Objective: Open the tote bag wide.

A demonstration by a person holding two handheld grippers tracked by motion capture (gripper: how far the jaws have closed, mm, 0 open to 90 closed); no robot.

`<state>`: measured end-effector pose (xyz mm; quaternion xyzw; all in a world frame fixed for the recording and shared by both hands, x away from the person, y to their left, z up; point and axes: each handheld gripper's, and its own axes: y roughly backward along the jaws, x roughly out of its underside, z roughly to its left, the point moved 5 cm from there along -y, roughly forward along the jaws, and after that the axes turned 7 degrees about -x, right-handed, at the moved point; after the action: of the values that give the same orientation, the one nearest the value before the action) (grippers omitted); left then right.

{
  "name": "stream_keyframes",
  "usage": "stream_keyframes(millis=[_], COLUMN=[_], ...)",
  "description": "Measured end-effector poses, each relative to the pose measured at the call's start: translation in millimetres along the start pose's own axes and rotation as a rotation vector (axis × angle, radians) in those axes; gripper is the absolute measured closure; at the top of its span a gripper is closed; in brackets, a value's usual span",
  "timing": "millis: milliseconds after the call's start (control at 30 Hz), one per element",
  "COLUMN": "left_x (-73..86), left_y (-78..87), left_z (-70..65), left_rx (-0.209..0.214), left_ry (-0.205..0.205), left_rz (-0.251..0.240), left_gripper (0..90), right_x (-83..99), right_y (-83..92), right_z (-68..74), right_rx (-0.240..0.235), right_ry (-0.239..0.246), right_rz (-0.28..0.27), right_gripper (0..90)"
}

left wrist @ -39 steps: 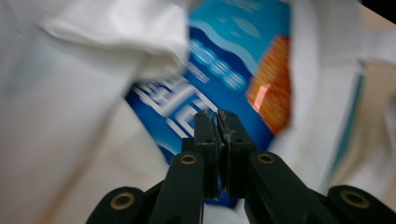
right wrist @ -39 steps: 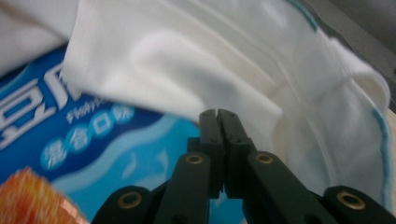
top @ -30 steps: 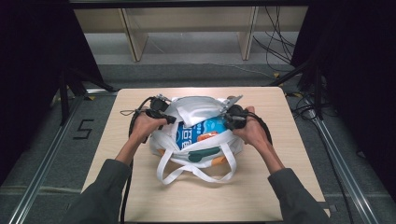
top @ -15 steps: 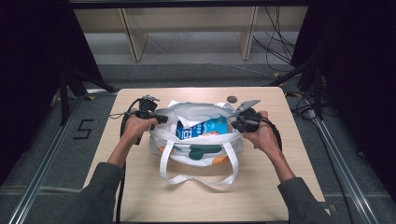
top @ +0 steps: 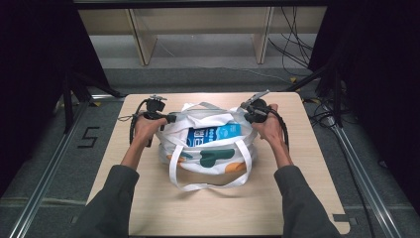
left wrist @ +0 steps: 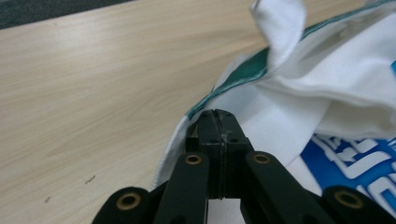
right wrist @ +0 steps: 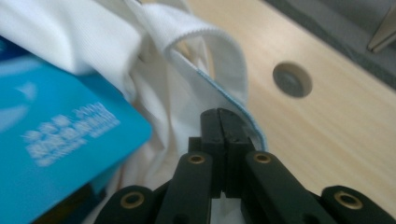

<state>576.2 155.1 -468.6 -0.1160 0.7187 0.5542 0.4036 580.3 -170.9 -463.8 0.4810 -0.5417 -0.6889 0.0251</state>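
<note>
A white cloth bag [top: 208, 153] with green and orange patches and long white straps sits mid-table, its mouth pulled wide. A blue package [top: 214, 134] with white print lies inside it. My left gripper [top: 171, 118] is shut on the bag's left rim [left wrist: 205, 105], where a green trim runs past the jaws. My right gripper [top: 246, 116] is shut on the bag's right rim [right wrist: 243, 114], beside a folded white strap [right wrist: 205, 42]. The blue package [right wrist: 56, 135] fills the left of the right gripper view, and its print [left wrist: 355, 158] appears in the left gripper view.
The wooden table [top: 148, 208] has a round grey hole [right wrist: 292, 79] near the right gripper. Dark floor, metal rails and cables surround the table. A wooden shelf frame [top: 198, 29] stands behind it.
Both grippers have moved apart, left one leftward and right one rightward, stretching the bag's mouth wider. The bag has flattened and the blue package shows more.
</note>
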Motion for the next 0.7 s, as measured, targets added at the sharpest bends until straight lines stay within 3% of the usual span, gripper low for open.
stream_keyframes(millis=[100,167,233,267,333,400,467,533,567,600,633,667,700], left_x=[6.3,10.8,12.0,11.3,8.4,6.3,4.8,3.4,2.3,1.4,0.3,-0.2,0.4], left_y=[-8.5,-12.1,-12.6,-9.7,-1.0,9.3,17.4,21.7,22.1,21.6,20.2,17.7,14.4], left_z=[0.7,2.1,1.2,-0.3,-4.7,-13.4,-24.1,-34.3,-38.3,-41.2,-45.0,-47.1,-48.5], left_rx=[-0.017,-0.030,-0.031,-0.028,-0.033,-0.011,0.027,0.064,0.070,0.074,0.079,0.082,0.074], left_ry=[0.011,0.003,0.014,-0.001,-0.030,-0.057,-0.092,-0.108,-0.121,-0.125,-0.126,-0.132,-0.137], left_rz=[0.026,0.029,0.009,0.014,0.008,-0.013,-0.029,-0.037,-0.041,-0.045,-0.040,-0.034,-0.022], left_gripper=[89.4,89.4,89.4,89.4,88.0,86.6,86.0,85.4,85.0,85.0,84.9,84.9,85.0], right_x=[11.8,21.5,28.0,28.8,25.6,17.9,5.9,-2.9,-4.7,-4.7,-3.5,1.4,6.7], right_y=[-19.6,-27.0,-30.7,-30.1,-22.1,-4.4,15.0,29.4,38.7,38.7,39.2,40.5,39.7], right_z=[-3.6,-2.3,0.2,2.3,2.3,3.5,8.4,25.3,46.4,46.4,54.3,66.3,74.3], right_rx=[0.011,-0.006,-0.013,-0.003,0.004,0.001,-0.010,-0.077,-0.136,-0.136,-0.164,-0.198,-0.193], right_ry=[-0.018,-0.057,-0.046,-0.033,-0.017,-0.012,0.031,0.038,0.087,0.087,0.111,0.139,0.139], right_rz=[0.054,0.073,0.078,0.079,0.059,0.026,-0.037,-0.099,-0.106,-0.106,-0.097,-0.051,-0.027], right_gripper=[90.0,90.0,90.0,90.0,90.0,90.0,90.0,90.0,90.0,90.0,90.0,90.0,90.0])
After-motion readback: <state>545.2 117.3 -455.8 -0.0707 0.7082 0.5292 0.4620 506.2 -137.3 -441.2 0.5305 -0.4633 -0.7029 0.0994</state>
